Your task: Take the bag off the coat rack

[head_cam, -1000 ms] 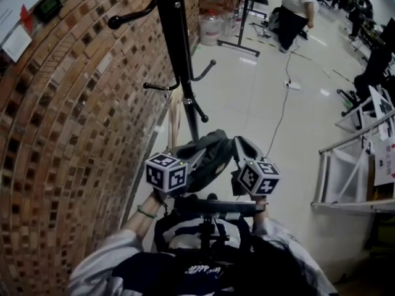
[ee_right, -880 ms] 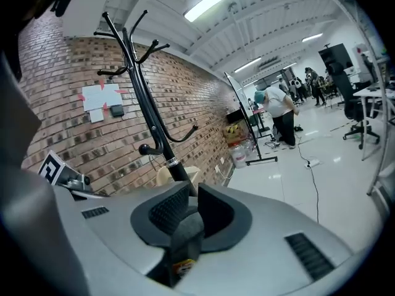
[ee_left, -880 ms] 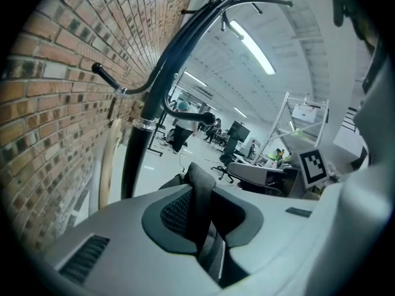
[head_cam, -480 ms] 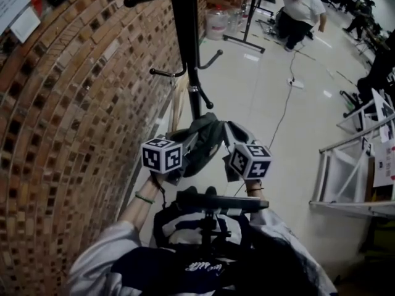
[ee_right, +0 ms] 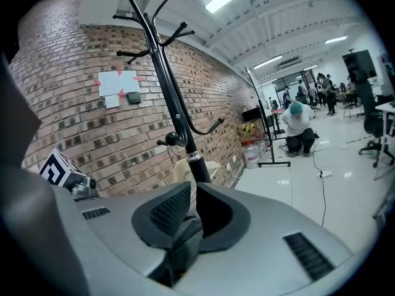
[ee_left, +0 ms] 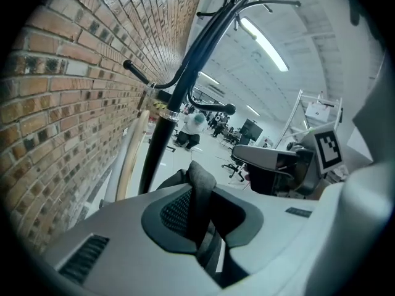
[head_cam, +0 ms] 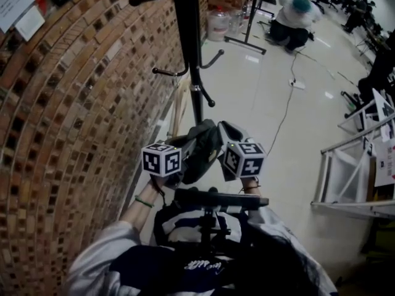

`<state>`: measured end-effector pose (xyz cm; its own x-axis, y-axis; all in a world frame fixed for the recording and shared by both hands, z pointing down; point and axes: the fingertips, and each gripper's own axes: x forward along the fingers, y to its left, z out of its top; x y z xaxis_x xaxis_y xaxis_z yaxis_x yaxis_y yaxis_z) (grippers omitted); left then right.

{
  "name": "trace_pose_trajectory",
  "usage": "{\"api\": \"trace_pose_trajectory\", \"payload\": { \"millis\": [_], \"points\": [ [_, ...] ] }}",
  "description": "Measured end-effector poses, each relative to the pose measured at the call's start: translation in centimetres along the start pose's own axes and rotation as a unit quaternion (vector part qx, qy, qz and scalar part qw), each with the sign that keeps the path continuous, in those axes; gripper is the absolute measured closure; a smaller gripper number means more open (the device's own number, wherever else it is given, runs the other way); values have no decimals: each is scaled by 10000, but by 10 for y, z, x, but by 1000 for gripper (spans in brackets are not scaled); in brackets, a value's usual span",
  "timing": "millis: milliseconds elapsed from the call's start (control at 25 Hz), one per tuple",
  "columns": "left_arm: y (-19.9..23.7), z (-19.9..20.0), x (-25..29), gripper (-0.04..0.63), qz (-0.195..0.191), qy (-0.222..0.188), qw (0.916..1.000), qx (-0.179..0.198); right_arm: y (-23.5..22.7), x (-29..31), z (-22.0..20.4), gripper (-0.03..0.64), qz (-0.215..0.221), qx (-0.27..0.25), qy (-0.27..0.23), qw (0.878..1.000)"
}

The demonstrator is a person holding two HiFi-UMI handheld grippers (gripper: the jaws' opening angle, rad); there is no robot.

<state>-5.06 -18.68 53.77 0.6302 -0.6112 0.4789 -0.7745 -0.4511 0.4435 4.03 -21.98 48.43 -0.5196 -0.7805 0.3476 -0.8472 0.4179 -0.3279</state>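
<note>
A dark grey bag [head_cam: 200,148] hangs between my two grippers, just in front of the black coat rack pole [head_cam: 192,60]. It is below the rack's hooks [head_cam: 165,73] and on none of them. My left gripper [head_cam: 187,143] is shut on a grey strap of the bag [ee_left: 199,187]. Dark fabric of the bag [ee_right: 183,234] is pinched between the pads of my right gripper [head_cam: 222,133], which is shut. The rack [ee_right: 176,113] rises close ahead in the right gripper view. Most of the bag is hidden behind the gripper bodies.
A curved brick wall [head_cam: 74,122] runs along the left. Wooden slats [head_cam: 179,106] lean on it beside the pole. A person [head_cam: 291,20] crouches on the floor far back, near a cable [head_cam: 282,113]. A white frame [head_cam: 349,165] stands at the right.
Both grippers have drawn a little closer together and nearer the rack's base, still holding the bag. The person at the back has bent down lower.
</note>
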Motion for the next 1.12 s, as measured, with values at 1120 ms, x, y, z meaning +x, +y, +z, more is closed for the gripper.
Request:
{"api": "trace_pose_trajectory", "payload": {
  "millis": [1120],
  "points": [
    [10,-7,1,538,248,223,9994,-29,4,-3,0,581,-25,-215,28,9998]
  ]
}}
